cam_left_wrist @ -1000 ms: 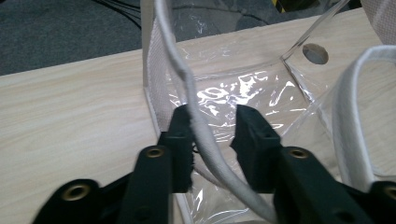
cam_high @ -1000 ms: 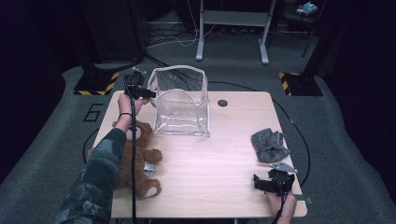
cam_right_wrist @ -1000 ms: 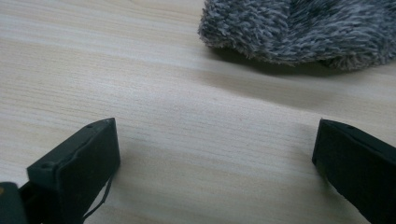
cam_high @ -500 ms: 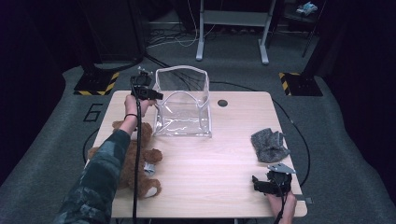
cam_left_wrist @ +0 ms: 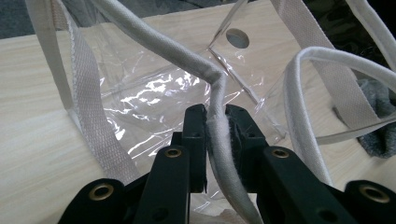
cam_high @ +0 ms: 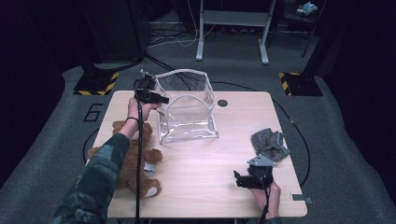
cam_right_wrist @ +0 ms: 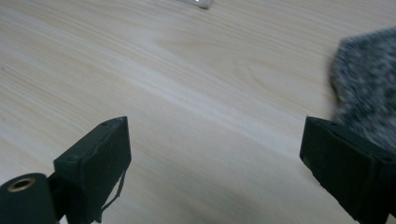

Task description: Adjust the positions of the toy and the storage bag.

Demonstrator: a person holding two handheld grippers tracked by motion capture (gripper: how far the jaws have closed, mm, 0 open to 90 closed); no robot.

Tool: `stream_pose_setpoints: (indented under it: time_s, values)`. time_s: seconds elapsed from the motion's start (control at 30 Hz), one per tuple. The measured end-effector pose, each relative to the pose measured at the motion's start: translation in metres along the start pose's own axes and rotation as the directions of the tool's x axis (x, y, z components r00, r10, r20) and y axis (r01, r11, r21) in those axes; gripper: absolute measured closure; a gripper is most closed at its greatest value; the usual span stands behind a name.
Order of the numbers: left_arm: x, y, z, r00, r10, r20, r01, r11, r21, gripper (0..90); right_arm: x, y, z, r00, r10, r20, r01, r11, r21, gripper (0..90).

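My left gripper [cam_left_wrist: 215, 128] has its jaws clamped on the white rim [cam_left_wrist: 215, 107] of the clear bag [cam_high: 189, 109], which stands toward the table's [cam_high: 210, 186] far edge, left of middle. My right gripper [cam_high: 240, 179] rests near the near right corner, jaws wide apart, holding nothing, beside the grey cloth [cam_high: 268, 142]. The high view shows a teddy bear [cam_high: 135, 161] by the left edge and a "6" [cam_high: 93, 112] on the floor.

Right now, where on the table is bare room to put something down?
Bare wood lies between the bag, the bear and the right gripper. The far right corner behind the grey cloth is free too. The left side is crowded: bear and left gripper, shut on the bag's rim.
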State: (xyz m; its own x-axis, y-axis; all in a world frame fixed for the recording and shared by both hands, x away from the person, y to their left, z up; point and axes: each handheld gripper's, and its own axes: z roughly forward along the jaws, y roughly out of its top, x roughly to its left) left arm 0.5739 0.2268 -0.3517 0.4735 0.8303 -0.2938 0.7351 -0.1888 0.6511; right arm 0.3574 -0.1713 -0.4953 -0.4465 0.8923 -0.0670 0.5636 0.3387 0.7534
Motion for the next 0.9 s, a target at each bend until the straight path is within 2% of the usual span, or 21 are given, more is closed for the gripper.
stream_pose_setpoints:
  time_s: [0.1, 0.13, 0.2, 0.23, 0.3, 0.33, 0.37, 0.43, 0.47, 0.5, 0.53, 0.6, 0.67, 0.73, 0.8, 0.87, 0.9]
  values:
    - [0.001, 0.0, -0.001, 1.0, 0.006, -0.007, -0.006, 1.0, -0.005, 71.8, 0.004, 0.011, 0.008, 0.9996, -0.014, -0.024, 0.014, 1.0, -0.001, 9.3]
    - [0.001, 0.001, -0.003, 0.999, 0.024, -0.037, -0.024, 0.9997, -0.001, 71.8, 0.005, 0.015, 0.012, 0.9995, -0.023, -0.024, 0.023, 1.0, 0.002, 10.0]
    - [0.002, 0.001, -0.006, 0.9974, 0.021, -0.069, -0.021, 0.9997, -0.008, 59.1, 0.006, 0.027, 0.027, 0.999, -0.018, -0.041, 0.018, 1.0, 0.016, 10.5]
    - [0.002, 0.001, -0.007, 0.9934, 0.045, -0.106, -0.045, 0.999, -0.002, 53.6, 0.006, 0.03, 0.032, 0.9987, -0.025, -0.045, 0.026, 0.999, 0.019, 11.3]
    - [0.004, 0.001, -0.01, 0.9906, 0.041, -0.131, -0.044, 0.9989, -0.016, 43.9, 0.008, 0.039, 0.043, 0.9986, -0.013, -0.05, 0.014, 0.999, 0.028, 11.7]
    - [0.004, 0.001, -0.012, 0.9867, 0.049, -0.155, -0.054, 0.9981, -0.029, 41.6, 0.009, 0.043, 0.048, 0.9984, -0.023, -0.052, 0.024, 0.999, 0.023, 12.7]
    - [0.004, 0.001, -0.013, 0.9827, 0.059, -0.175, -0.067, 0.997, -0.038, 41.9, 0.011, 0.052, 0.056, 0.9981, -0.029, -0.055, 0.03, 0.999, 0.025, 13.4]
    - [0.003, -0.001, -0.013, 0.9757, 0.073, -0.206, -0.084, 0.9955, -0.044, 42.8, 0.012, 0.057, 0.06, 0.9982, -0.03, -0.051, 0.03, 0.999, 0.011, 13.9]
    - [0.003, -0.002, -0.011, 0.9752, 0.079, -0.207, -0.088, 0.9956, -0.033, 46.2, 0.013, 0.062, 0.063, 0.9978, -0.033, -0.058, 0.034, 0.999, 0.012, 14.0]
    - [0.003, -0.003, -0.01, 0.9729, 0.086, -0.215, -0.094, 0.9952, -0.027, 53.6, 0.013, 0.072, 0.069, 0.9974, -0.048, -0.054, 0.048, 0.999, -0.001, 15.0]
    - [0.003, -0.004, -0.009, 0.9694, 0.097, -0.225, -0.105, 0.9942, -0.024, 53.6, 0.013, 0.072, 0.069, 0.9974, -0.048, -0.054, 0.048, 0.999, -0.001, 15.0]
    - [0.004, -0.006, -0.007, 0.9637, 0.116, -0.241, -0.124, 0.992, -0.02, 61.6, 0.014, 0.081, 0.075, 0.9976, -0.051, -0.047, 0.051, 0.999, -0.013, 16.1]
    - [0.005, -0.007, -0.006, 0.9658, 0.116, -0.232, -0.123, 0.9922, -0.019, 68.5, 0.013, 0.088, 0.081, 0.9975, -0.054, -0.046, 0.053, 0.998, -0.02, 18.7]
    - [0.005, -0.007, -0.005, 0.964, 0.121, -0.237, -0.127, 0.9919, -0.01, 73.5, 0.014, 0.098, 0.092, 0.9972, -0.053, -0.052, 0.052, 0.998, -0.024, 25.2]
    - [0.005, -0.006, -0.005, 0.9631, 0.126, -0.238, -0.132, 0.9912, -0.008, 73.9, 0.014, 0.1, 0.095, 0.9966, -0.066, -0.051, 0.065, 0.998, -0.024, 26.9]
    - [0.006, -0.006, -0.004, 0.9653, 0.122, -0.231, -0.127, 0.9919, -0.006, 73.8, 0.015, 0.109, 0.106, 0.9959, -0.08, -0.043, 0.078, 0.996, -0.03, 32.9]
    - [0.006, -0.006, -0.004, 0.9653, 0.122, -0.231, -0.127, 0.9919, -0.006, 73.7, 0.015, 0.109, 0.106, 0.9959, -0.08, -0.043, 0.078, 0.996, -0.03, 32.9]
